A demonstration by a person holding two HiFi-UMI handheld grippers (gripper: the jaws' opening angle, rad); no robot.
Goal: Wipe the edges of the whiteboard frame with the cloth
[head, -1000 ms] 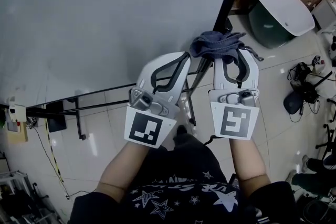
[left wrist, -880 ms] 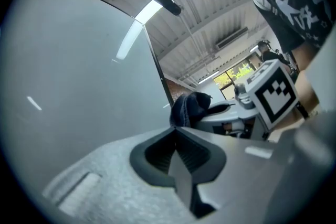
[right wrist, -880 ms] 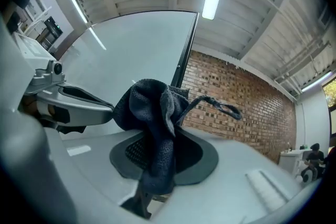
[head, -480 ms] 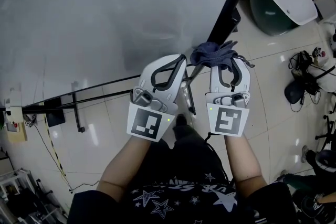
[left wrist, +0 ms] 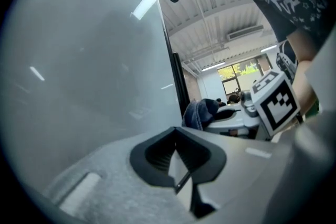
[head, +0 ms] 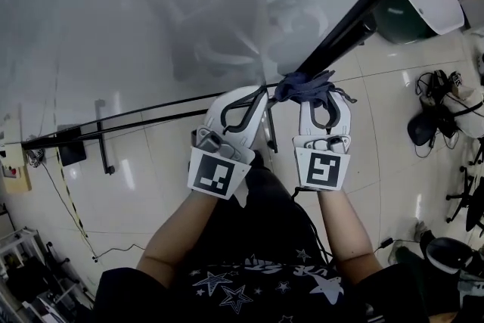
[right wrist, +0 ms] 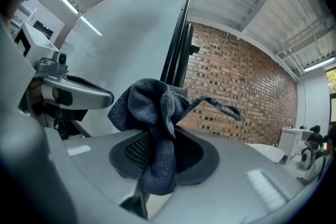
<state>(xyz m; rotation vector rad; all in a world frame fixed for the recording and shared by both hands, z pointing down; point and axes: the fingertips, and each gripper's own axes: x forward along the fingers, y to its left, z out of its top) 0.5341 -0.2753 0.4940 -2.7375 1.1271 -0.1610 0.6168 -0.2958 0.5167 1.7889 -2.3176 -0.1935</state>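
Right gripper clamped on the bunched dark blue-grey cloth, which sits against the lower end of the black whiteboard frame edge, a loose strip trailing off away from the board. Left gripper just beside that frame on the board side, jaws together, nothing between them.

ahead: whiteboard frame blocks | left: board face blocks | right: open floor
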